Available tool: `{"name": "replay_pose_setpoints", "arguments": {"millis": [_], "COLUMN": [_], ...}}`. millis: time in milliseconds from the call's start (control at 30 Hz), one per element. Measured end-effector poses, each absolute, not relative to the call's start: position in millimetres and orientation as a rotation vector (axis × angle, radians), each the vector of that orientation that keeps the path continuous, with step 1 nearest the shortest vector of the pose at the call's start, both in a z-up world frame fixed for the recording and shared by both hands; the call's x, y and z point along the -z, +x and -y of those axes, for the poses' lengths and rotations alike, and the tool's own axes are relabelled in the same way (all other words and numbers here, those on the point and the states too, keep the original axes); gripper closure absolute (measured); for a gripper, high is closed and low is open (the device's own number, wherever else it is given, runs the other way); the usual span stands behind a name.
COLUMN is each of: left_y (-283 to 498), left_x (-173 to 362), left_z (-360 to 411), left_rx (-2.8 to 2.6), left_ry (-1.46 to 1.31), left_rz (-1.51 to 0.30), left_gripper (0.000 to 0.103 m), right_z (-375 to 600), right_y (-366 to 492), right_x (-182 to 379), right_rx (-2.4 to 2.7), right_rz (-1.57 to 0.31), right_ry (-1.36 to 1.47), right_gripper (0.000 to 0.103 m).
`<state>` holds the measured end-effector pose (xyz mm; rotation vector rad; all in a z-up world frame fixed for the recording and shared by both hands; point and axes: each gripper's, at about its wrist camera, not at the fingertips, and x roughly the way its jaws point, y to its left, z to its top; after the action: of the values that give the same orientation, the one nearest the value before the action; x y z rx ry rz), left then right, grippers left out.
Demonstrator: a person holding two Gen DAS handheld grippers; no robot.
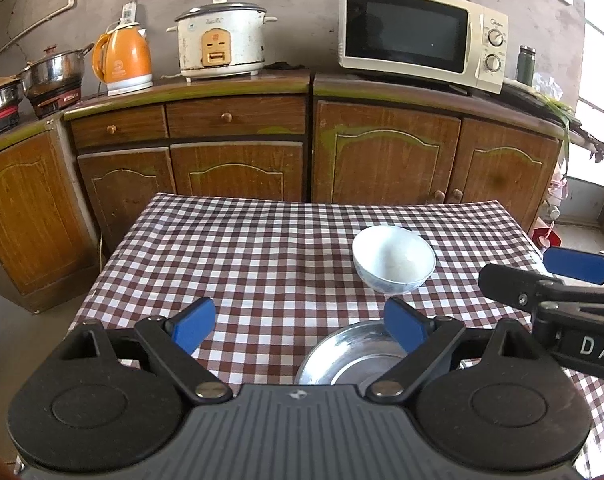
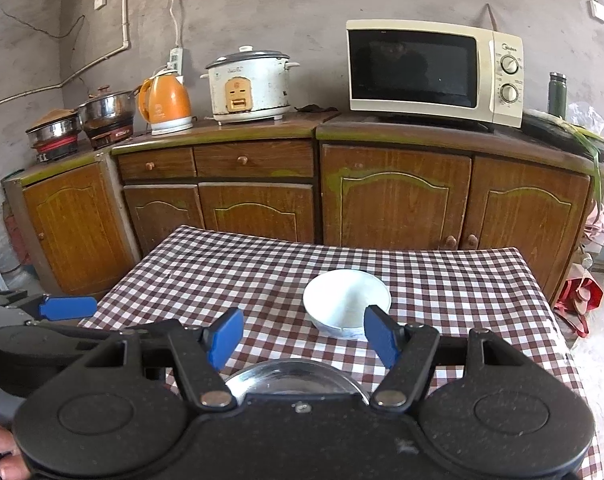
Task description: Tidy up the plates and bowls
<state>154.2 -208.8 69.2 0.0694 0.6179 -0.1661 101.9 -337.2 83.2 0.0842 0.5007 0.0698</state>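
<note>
A white ceramic bowl [image 1: 393,259] stands upright on the checkered table [image 1: 262,248]; it also shows in the right wrist view [image 2: 346,302]. A steel bowl [image 1: 349,356] sits nearer, partly hidden under my left gripper's right finger; in the right wrist view the steel bowl [image 2: 294,376] lies just below my gripper. My left gripper [image 1: 300,326] is open and empty above the table. My right gripper [image 2: 303,340] is open and empty, with the white bowl just beyond its right finger. The right gripper also shows in the left wrist view [image 1: 541,276].
Wooden cabinets [image 1: 238,160] stand behind the table, carrying a microwave [image 1: 421,36], a rice cooker [image 1: 222,40], an orange kettle [image 1: 122,60] and steel pots [image 1: 54,72]. The table's far edge [image 1: 309,202] faces the cabinets. A red bag [image 2: 579,296] lies on the floor at right.
</note>
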Motion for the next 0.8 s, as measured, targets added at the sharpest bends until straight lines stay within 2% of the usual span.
{"name": "replay_pose_setpoints", "arguments": {"millis": [800], "left_y": [184.4], "left_x": [-62.8], "left_z": [241.4], "left_rx": [0.196], "left_ry": [0.105], "left_rz": [-0.613], "left_gripper": [0.009], "right_z": [374.7], "right_y": [129.1], "right_x": [-70.5], "right_rx": [0.000], "right_rz": [-0.503], "right_ry": [0.111], "right_gripper": [0.024]}}
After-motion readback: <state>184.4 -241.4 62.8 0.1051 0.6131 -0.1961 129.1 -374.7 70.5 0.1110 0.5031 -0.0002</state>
